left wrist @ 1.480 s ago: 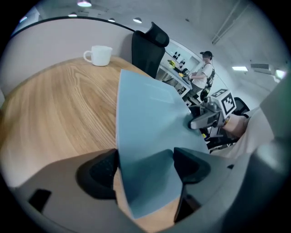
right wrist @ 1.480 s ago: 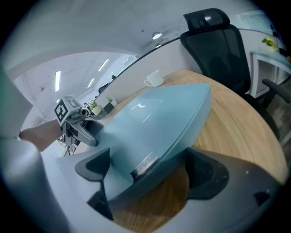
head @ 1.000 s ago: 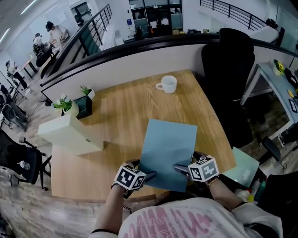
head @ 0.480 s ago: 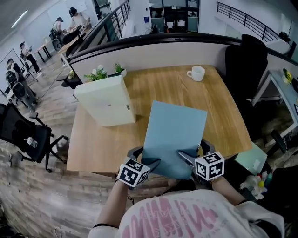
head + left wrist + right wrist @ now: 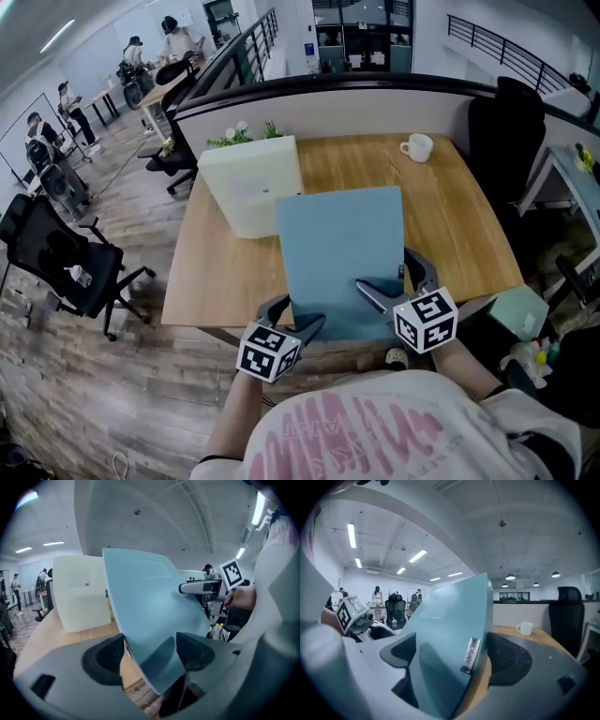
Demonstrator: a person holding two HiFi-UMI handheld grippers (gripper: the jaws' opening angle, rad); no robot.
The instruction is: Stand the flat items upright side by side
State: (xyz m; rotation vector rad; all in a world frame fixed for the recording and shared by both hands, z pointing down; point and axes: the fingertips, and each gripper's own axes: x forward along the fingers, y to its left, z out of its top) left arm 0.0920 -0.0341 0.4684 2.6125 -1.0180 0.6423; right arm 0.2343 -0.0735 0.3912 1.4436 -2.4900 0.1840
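**Entry: blue folder (image 5: 342, 258), held in two grippers**

- Description: flat and rigid, with a small metal label (image 5: 469, 654) on its spine. It is held clear of the table (image 5: 469, 225) and tilted, with the far edge raised away from the person.
- left gripper (image 5: 292, 316): clamped on the folder's near left corner, which sits slantwise between the pads. Its jaws have just been closing on it.
- right gripper (image 5: 384, 269): clamped on the near right corner, one finger over the top face and the other at the spine side (a sliver of table shows past the spine in the right gripper view).
- cream box (image 5: 251, 183): upright on the table, ahead of the left gripper and to its left, by the folder's far left corner. Whether the two touch cannot be told.
- white cup (image 5: 417, 147): ahead of the right gripper, well beyond the folder, near the table's far edge.
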